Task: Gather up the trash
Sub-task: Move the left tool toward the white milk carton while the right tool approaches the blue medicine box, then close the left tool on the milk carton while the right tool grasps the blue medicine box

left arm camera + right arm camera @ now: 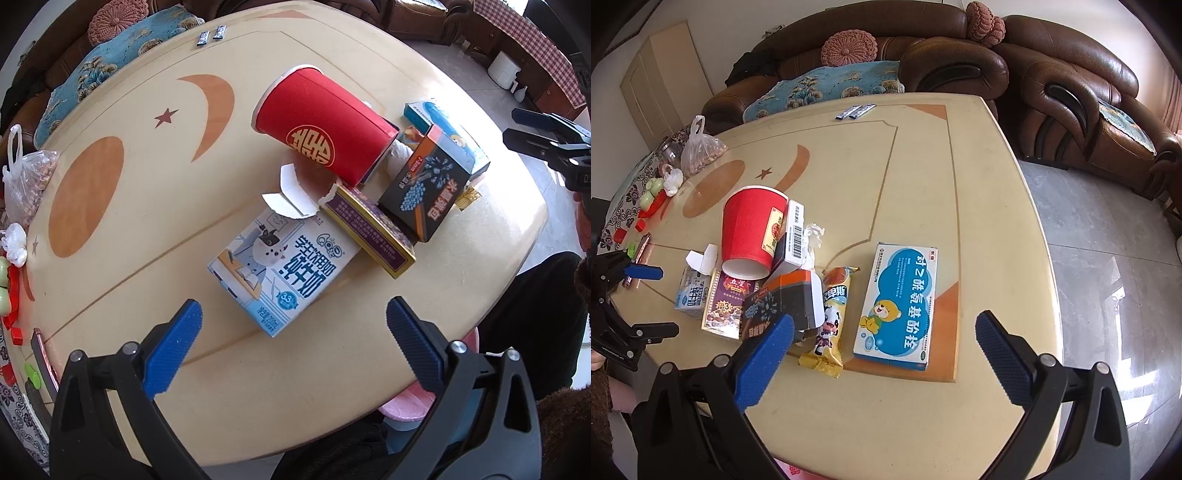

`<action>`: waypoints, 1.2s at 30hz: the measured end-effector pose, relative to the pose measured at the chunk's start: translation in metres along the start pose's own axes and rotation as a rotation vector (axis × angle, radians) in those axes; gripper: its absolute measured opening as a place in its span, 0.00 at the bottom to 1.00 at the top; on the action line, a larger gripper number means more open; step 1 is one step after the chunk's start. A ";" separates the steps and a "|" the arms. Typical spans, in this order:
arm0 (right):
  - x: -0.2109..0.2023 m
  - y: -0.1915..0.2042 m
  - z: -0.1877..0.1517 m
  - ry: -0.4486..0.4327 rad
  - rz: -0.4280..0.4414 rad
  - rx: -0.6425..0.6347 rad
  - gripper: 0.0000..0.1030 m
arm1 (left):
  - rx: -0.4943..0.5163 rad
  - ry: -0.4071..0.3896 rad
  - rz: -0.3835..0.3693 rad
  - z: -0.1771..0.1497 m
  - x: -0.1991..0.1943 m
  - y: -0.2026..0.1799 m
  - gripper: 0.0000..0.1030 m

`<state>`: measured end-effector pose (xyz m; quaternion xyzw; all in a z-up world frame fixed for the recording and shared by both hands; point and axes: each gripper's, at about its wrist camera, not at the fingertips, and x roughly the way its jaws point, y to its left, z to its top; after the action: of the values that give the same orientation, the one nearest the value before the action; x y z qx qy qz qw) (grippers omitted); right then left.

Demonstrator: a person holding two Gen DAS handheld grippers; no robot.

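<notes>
A: Cream, glossy counter (pixel 155 206) w/ orange moon and star inlay. Left jaws (pixel 293 347) spread wide, gripping nothing; ribbed blue pads (pixel 173 347) on black arms.

B: Trash?

A: Just ahead of the left jaws, btwn the pads: blue-white milk carton (pixel 280 269), lying flat, torn white flap at its far end. Beyond it a red paper cup (pixel 321 129) on its side, leaning on the pile. Right of the carton, a flat purple-gold box (pixel 373 229), touching a dark box (pixel 424 181) that stands tilted.

B: Right side?

A: Right jaws (pixel 884 349) also released, wide apart, empty. Blue-white flat medicine box (pixel 899 302) lies ahead btwn them, apart from the pile. Just left of it a crinkly yellow snack wrapper (pixel 831 321); the left pad overlaps the dark box (pixel 783 302). Cup (pixel 751 229) is further ahead-left; crumpled white tissue (pixel 814 236) beside it.

B: Far end?

A: Two small foil sachets (pixel 855 111) near the far edge; brown leather sofa (pixel 923 55) behind.
</notes>
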<state>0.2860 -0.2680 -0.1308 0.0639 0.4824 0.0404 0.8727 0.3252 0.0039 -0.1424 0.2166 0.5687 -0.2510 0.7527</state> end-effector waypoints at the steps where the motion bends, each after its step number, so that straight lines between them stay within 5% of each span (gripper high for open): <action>1: 0.005 -0.001 0.001 0.010 0.000 -0.001 0.94 | 0.012 0.004 -0.004 0.001 0.003 0.000 0.95; 23: 0.093 -0.017 0.014 0.143 -0.082 0.015 0.94 | 0.066 0.098 -0.041 0.025 0.056 0.016 0.95; 30: 0.099 -0.016 0.010 0.114 -0.112 0.003 0.93 | 0.090 0.063 -0.024 0.026 0.063 0.016 0.95; 36: 0.099 -0.014 0.007 0.113 -0.132 -0.015 0.93 | 0.081 0.110 -0.042 0.024 0.076 0.014 0.95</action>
<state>0.3450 -0.2697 -0.2119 0.0232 0.5338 -0.0099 0.8452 0.3697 -0.0098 -0.2090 0.2483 0.6030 -0.2773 0.7055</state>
